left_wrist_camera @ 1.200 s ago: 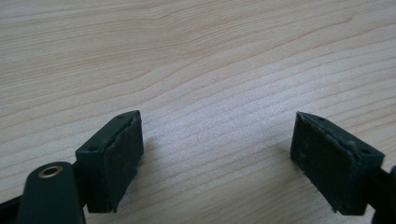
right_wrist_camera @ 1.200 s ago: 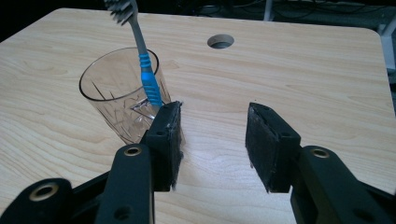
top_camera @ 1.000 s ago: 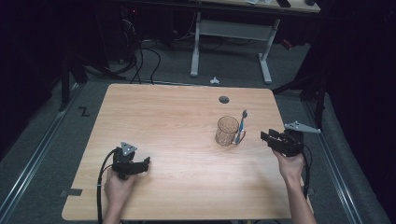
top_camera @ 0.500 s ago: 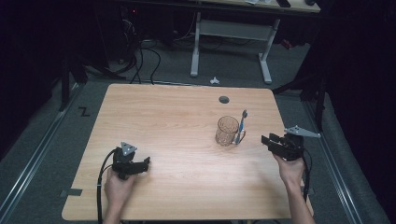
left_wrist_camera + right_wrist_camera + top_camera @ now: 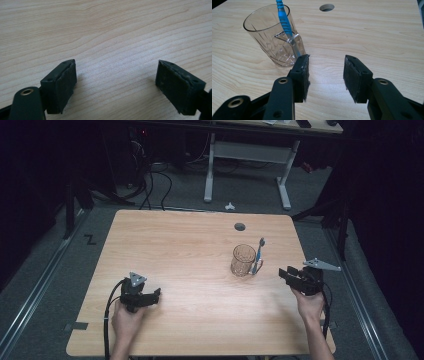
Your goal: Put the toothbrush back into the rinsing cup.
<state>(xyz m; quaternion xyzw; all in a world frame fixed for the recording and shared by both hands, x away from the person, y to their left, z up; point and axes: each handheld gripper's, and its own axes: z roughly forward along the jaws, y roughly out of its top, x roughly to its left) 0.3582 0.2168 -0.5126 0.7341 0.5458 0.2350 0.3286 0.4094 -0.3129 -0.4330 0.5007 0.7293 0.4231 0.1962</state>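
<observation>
Left claw [image 5: 156, 294] sits near the front left of the bench [image 5: 190, 250], held in the person's left hand [image 5: 127, 319], with its grey three-cornered plate on top and its black cable trailing back off the near edge. In the left gripper view this claw [image 5: 116, 75] has its jaws set wide apart, with bare pale wood grain between them and nothing gripped.

Right claw [image 5: 284, 273] is held by the right hand [image 5: 309, 304] at the front right of the bench, its jaws pointing leftward across the wood. In the right gripper view that claw [image 5: 326, 71] also stands parted, though less widely than the other, and holds nothing; bare wood shows in the gap between the pads.

Just beyond the right claw, and to its left, stands a clear cut-pattern glass [image 5: 243, 260] upright on the bench. In the right gripper view the glass [image 5: 270, 40] appears near the tip of the left jaw, though whether they touch I cannot tell. A blue-handled toothbrush [image 5: 258, 254] leans against the glass on the side facing the right claw; its handle [image 5: 284, 21] crosses the rim at a slant.

Farther back, a round cable hole [image 5: 240, 226] is cut in the bench top. Past the far edge, on the grey floor, stand the white legs of another desk [image 5: 250, 155] and a tangle of dark cables [image 5: 150, 180].
</observation>
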